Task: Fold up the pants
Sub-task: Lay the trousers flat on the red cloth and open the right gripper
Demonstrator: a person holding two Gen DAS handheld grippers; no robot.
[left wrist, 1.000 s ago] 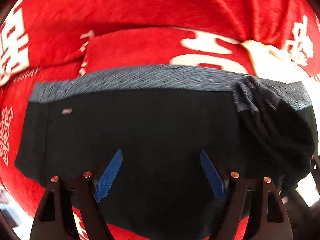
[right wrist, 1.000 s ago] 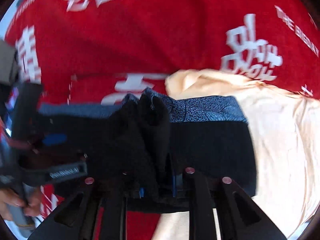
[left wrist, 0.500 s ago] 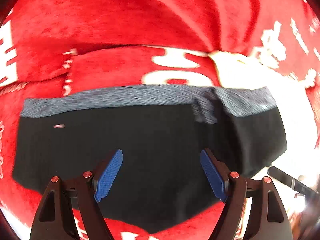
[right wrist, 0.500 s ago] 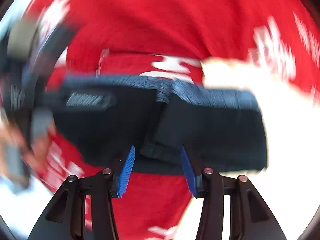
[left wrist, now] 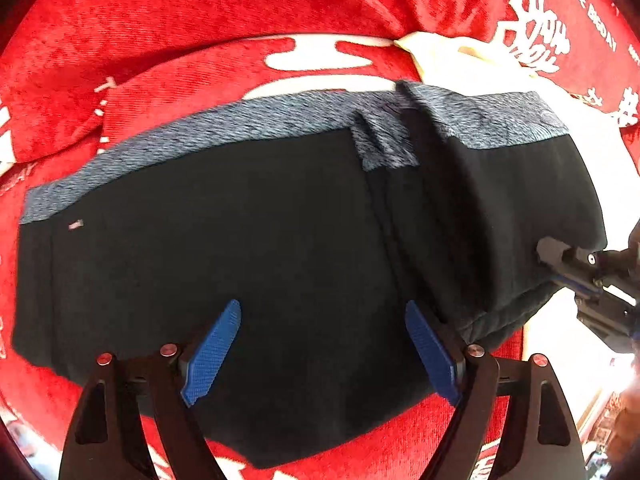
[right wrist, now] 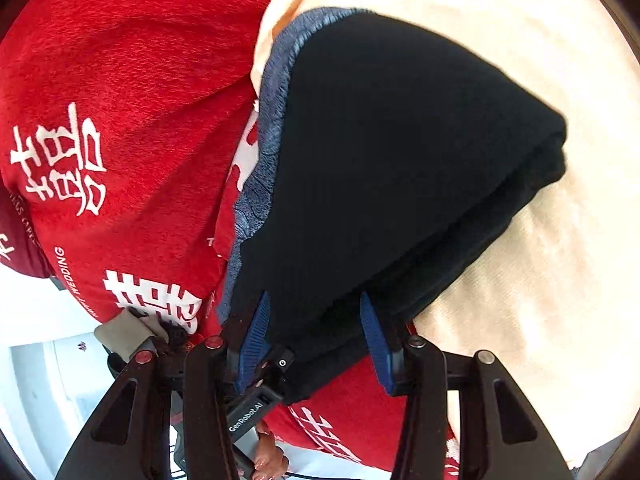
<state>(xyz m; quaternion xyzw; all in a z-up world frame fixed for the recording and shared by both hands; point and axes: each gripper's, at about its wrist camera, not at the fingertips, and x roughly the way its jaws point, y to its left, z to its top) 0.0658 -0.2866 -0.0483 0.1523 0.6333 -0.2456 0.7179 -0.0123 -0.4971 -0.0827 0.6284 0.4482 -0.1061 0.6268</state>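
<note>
The black pants (left wrist: 240, 240) with a grey-blue waistband (left wrist: 248, 120) lie folded on a red cloth; their right part is folded over in a thick layer (left wrist: 500, 208). My left gripper (left wrist: 324, 344) is open, its blue pads just above the near edge of the pants, holding nothing. My right gripper (right wrist: 316, 332) is open, its pads on either side of the folded edge of the pants (right wrist: 400, 160), and it also shows in the left wrist view (left wrist: 584, 268) at the pants' right edge.
A red cloth with white characters (left wrist: 200, 20) (right wrist: 120, 120) covers the surface. A cream cloth (right wrist: 520, 320) (left wrist: 460, 56) lies under the right end of the pants. A hand (right wrist: 268, 456) on the other gripper's handle shows low in the right wrist view.
My right gripper let go of the bunched pants fabric, opened, and swung round to the right edge of the pants. The folded part now lies flat. My left gripper stayed open.
</note>
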